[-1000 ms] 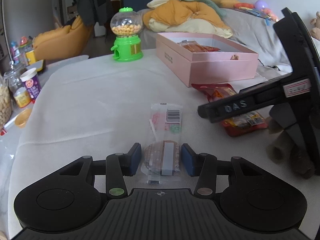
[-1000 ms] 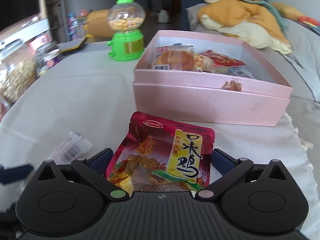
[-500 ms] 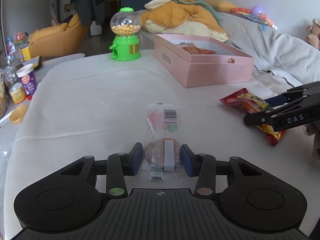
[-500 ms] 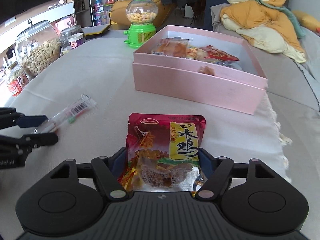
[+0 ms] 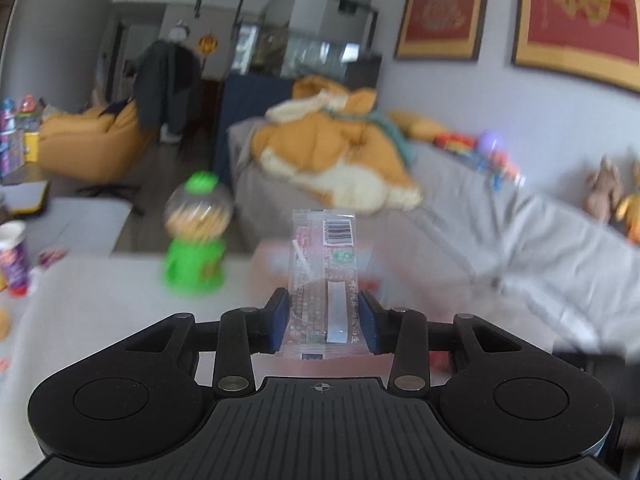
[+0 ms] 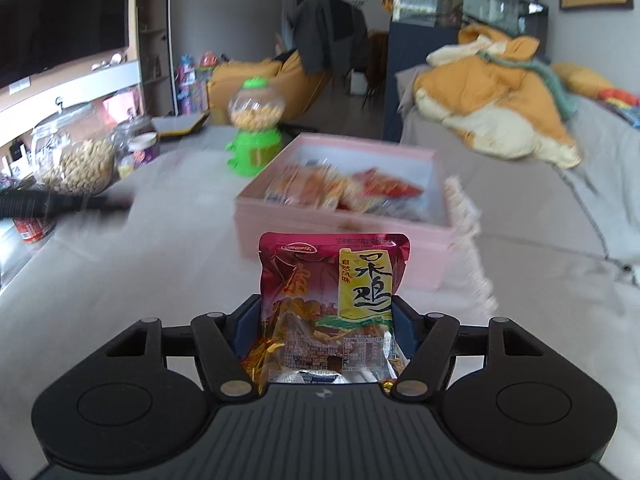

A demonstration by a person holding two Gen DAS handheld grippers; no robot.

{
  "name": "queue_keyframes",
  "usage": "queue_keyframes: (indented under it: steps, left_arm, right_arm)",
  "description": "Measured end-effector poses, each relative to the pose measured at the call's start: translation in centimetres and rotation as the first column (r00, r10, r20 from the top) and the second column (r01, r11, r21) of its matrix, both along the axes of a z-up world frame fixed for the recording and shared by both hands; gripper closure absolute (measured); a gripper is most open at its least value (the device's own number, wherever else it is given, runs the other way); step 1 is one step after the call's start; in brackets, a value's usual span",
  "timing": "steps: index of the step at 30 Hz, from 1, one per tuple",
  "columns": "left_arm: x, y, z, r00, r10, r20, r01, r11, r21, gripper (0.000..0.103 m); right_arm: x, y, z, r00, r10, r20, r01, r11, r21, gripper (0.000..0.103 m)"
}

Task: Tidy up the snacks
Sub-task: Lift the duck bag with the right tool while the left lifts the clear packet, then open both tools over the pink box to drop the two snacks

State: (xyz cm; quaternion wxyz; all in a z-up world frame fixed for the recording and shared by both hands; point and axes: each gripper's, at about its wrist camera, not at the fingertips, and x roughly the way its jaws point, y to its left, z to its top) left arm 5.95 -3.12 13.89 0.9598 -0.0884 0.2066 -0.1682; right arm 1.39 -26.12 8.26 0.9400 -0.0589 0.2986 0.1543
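My left gripper [image 5: 323,322] is shut on a clear-wrapped biscuit packet [image 5: 323,276] with a barcode, held upright above the table. My right gripper [image 6: 327,326] is shut on a red and yellow snack pouch [image 6: 332,300], lifted off the cloth. The open pink box [image 6: 344,236] holding several snack packets lies just beyond the pouch in the right wrist view. In the left wrist view the box is a blurred pink shape [image 5: 272,264] behind the packet. The left gripper shows as a dark blurred bar [image 6: 60,204] at the left of the right wrist view.
A green gumball dispenser [image 6: 254,136] stands left of the box; it also shows in the left wrist view [image 5: 196,236]. A glass jar of nuts [image 6: 74,160] and small cups [image 6: 138,148] stand at the table's left edge. A sofa with an orange blanket [image 6: 500,120] lies behind.
Both grippers have lifted their snacks off the table. The views have tilted up and moved toward the pink box; the left view is blurred by motion.
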Motion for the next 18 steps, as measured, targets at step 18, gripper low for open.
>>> queue_keyframes:
  steps: [18]
  left_arm:
    - [4.5, 0.6, -4.3, 0.978, 0.053, -0.203, -0.067, 0.996, -0.065, 0.059]
  right_arm:
    - [10.0, -2.2, 7.0, 0.990, -0.126, 0.064, 0.117, 0.985, 0.129, 0.028]
